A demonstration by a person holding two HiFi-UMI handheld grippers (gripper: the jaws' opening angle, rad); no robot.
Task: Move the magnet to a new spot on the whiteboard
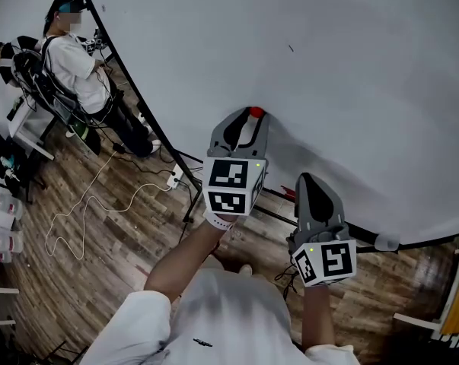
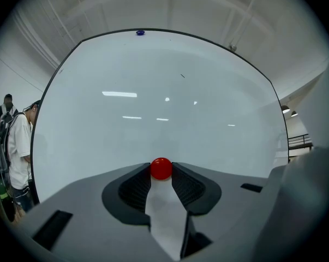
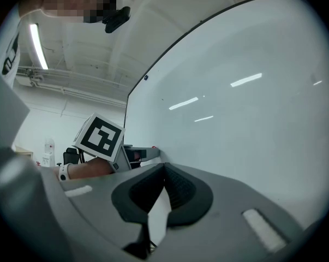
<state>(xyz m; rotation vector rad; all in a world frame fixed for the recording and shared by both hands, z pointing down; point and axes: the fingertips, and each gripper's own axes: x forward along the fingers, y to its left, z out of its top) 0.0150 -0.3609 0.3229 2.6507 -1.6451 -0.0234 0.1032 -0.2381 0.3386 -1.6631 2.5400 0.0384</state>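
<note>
Near the lower left corner of the whiteboard: a small round red magnet (image 2: 161, 168) sat on the large white whiteboard (image 1: 328, 67), clear of both edges.
Left gripper: the grey left gripper (image 1: 253, 119) pointed level at the board. Its two dark ribbed pads pressed on the red magnet from both sides, so the jaws stood narrow and held it.
Contact with the board: the magnet seemed to lie against the white surface, but I could not tell this surely.
Right gripper: the grey right gripper (image 3: 163, 168) was on the right of the left one, near the lower edge of the board. Its jaw tips met, and nothing was between them.
Top edge of the board: a small blue magnet (image 2: 140, 33) sat on the dark frame.
Board surface: a short dark mark (image 1: 291, 49) was in the upper part, well apart from the red magnet.
Left of the board: a person in a white shirt (image 1: 73, 63) sat beside the frame.
Floor: a thin white cable (image 1: 84, 211) lay in loops on the brown wooden floor (image 1: 100, 280).
</note>
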